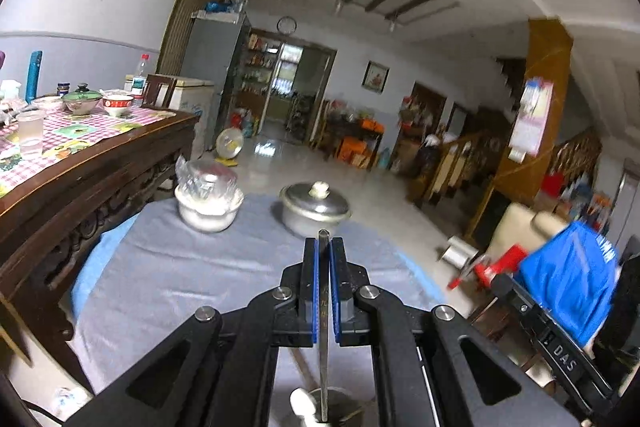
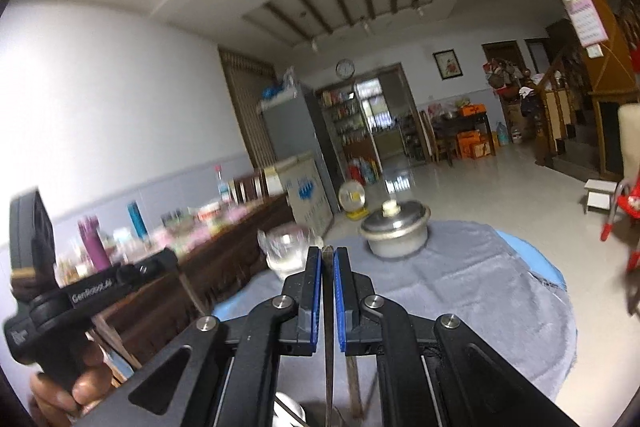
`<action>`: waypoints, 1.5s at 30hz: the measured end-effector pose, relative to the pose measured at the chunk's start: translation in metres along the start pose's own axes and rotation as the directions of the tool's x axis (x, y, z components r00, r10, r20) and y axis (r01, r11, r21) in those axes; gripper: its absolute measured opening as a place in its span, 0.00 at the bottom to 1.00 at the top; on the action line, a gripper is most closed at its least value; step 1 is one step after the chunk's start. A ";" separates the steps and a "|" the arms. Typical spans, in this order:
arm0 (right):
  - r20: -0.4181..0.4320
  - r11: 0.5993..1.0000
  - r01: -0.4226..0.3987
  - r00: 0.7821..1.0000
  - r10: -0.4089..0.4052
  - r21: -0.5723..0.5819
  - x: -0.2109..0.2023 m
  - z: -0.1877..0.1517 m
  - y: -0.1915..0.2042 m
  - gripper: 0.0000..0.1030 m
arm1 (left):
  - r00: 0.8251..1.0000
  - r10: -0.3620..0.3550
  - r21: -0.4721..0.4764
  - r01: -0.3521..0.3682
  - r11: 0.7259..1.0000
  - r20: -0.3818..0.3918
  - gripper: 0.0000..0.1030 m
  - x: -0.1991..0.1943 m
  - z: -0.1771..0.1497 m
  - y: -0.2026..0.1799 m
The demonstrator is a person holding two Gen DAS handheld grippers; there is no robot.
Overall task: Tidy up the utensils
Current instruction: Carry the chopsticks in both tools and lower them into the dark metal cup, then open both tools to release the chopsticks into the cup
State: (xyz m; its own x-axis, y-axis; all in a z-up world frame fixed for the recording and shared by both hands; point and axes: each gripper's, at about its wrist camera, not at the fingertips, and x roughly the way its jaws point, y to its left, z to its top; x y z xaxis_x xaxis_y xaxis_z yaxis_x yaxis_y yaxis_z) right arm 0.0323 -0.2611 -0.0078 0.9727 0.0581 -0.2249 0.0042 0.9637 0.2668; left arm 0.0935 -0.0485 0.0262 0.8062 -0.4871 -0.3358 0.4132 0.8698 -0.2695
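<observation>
Our largest worry is the bench (image 1: 168, 267) itself, a small round top under a loose grey cloth (image 2: 480, 287): if either handle dips and drags that cloth, we judge the lidded metal pot (image 1: 314, 209) could slide toward the edge beyond it. Next comes the grip. The left claw (image 1: 323, 247) is clenched on a thin metal utensil (image 1: 323, 347), whose flat end pokes out just in front of the pot while its long shaft hangs back toward a metal holder cup (image 1: 320, 407) at the near edge of the bench; the right claw (image 2: 328, 259), on the pot's near side too, is clenched on a second slim utensil (image 2: 329, 367). Both are pinched edge-on between narrow blue pads, so a quick swing could let them pivot or slip out. As for containers, the pot is shut and its contents hidden; left of the pot a white bowl (image 1: 208, 213) carries something wrapped in clear plastic; the cup nearest us holds a white-handled piece (image 1: 302, 401), though how many more we cannot tell.
</observation>
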 end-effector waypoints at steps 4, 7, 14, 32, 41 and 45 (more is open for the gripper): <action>-0.081 0.999 0.004 0.997 -0.008 -0.047 0.019 -0.018 0.005 0.07 | 0.994 0.011 0.003 -0.010 1.000 -0.111 0.05 0.023 -0.017 0.000; -0.118 0.999 -0.003 0.993 -0.001 -0.039 0.026 -0.025 0.005 0.07 | 0.986 0.010 0.010 -0.008 1.000 -0.168 0.05 0.036 -0.028 -0.001; -0.148 0.990 -0.051 0.986 0.071 0.133 0.029 -0.026 -0.022 0.22 | 0.977 0.040 0.049 -0.030 0.998 -0.211 0.14 0.039 -0.034 -0.005; -0.140 0.969 0.016 0.990 0.019 0.247 0.026 -0.034 -0.047 0.44 | 0.950 0.289 0.153 -0.271 0.950 -0.114 0.50 0.021 -0.032 0.010; -0.190 0.964 0.052 0.982 -0.002 0.260 0.036 -0.044 -0.054 0.44 | 0.927 0.362 0.150 -0.345 0.926 -0.100 0.56 0.023 -0.030 0.029; -0.211 0.963 0.069 0.977 -0.013 0.260 0.040 -0.048 -0.056 0.44 | 0.914 0.395 0.154 -0.378 0.913 -0.094 0.57 0.025 -0.031 0.038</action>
State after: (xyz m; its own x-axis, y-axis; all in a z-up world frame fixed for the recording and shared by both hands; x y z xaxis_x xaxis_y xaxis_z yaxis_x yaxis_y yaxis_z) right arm 0.0594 -0.3001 -0.0765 0.9016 0.0995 -0.4209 0.1311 0.8645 0.4852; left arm 0.1164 -0.0301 -0.0208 0.8603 -0.1091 -0.4979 0.1375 0.9903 0.0205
